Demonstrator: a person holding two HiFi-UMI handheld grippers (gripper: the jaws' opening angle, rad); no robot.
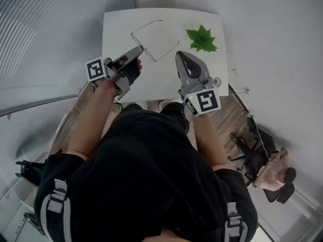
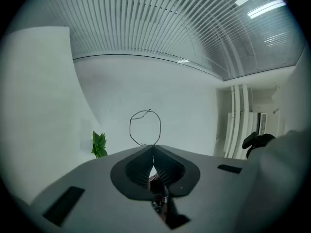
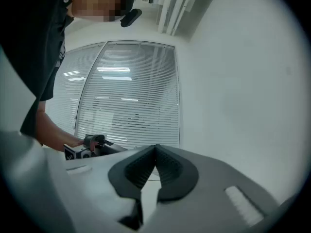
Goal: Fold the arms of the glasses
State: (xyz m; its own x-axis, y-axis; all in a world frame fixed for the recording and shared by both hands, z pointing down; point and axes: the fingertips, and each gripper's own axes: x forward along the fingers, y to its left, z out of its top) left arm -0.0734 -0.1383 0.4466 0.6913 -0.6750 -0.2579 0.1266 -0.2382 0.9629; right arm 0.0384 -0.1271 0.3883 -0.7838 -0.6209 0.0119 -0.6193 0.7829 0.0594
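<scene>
Glasses (image 1: pixel 147 26) of thin wire sit at the middle of the white tabletop (image 1: pixel 116 29), their outline spread wide in the head view. The arms appear to stand open, so I judge that folding has not begun. A small plant (image 1: pixel 202 39) stands on the same tabletop, to the right of the glasses and apart from them.

Left gripper (image 1: pixel 140 48): the tip meets the near corner of the wire. In the left gripper view its fingers (image 2: pixel 138 166) are pressed together, and a rim of the glasses (image 2: pixel 130 128) rises straight from their tip. I read this as a pinch on the frame, though the contact point itself is too fine to confirm.

Right gripper (image 1: pixel 180 54): it is near the right end of the wire, not touching it. Its fingers (image 3: pixel 170 171) are pressed together with nothing between them.

Step in hand, as judged: steady the frame with the left gripper and swing one arm inward with the right.

Recommendations:
- Hold the frame low over the tabletop, so that a slip costs little.
- Put the closed right tip against the outer side of the arm, close to the hinge, and push it across behind the rims in one slow arc.
- Use light force only, because wire this thin would likely bend or spring out of the pinch.
- Do not tighten or twist the left hold while the arm moves.
- Keep the sweep clear of the plant.
</scene>
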